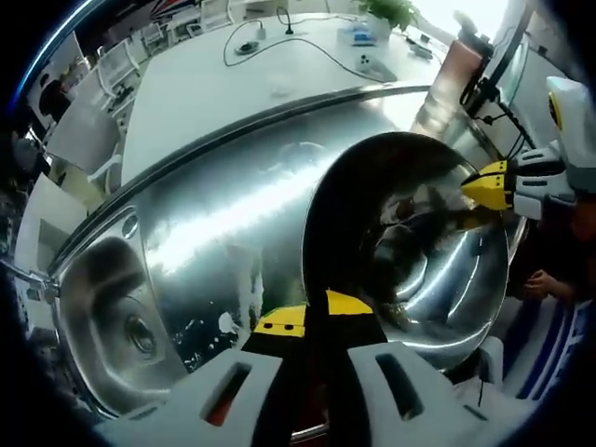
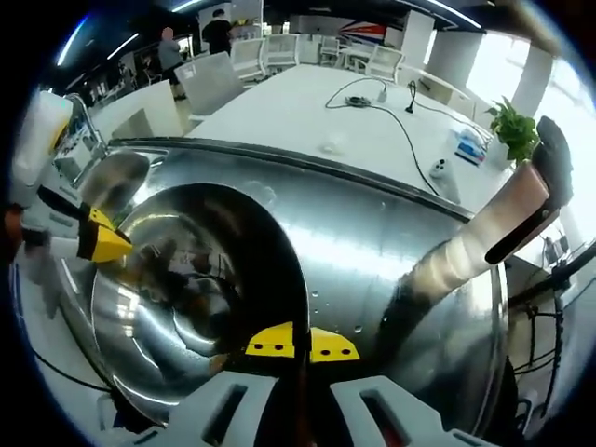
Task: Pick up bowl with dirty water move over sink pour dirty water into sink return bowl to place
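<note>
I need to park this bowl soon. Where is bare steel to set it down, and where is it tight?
Bare drainboard lies between the sink basin and the bowl. Tight: both claws, left and right, clamp the bowl's rim.

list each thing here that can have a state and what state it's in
round shiny steel bowl: gripped at opposite rim edges by both grippers, over the drainboard, not yet over the basin
left gripper: shut on the bowl's near rim
right gripper: shut on the bowl's rim
steel sink basin: no standing water visible, drain uncovered
steel drainboard: wet, droplets and white suds near the basin
</note>
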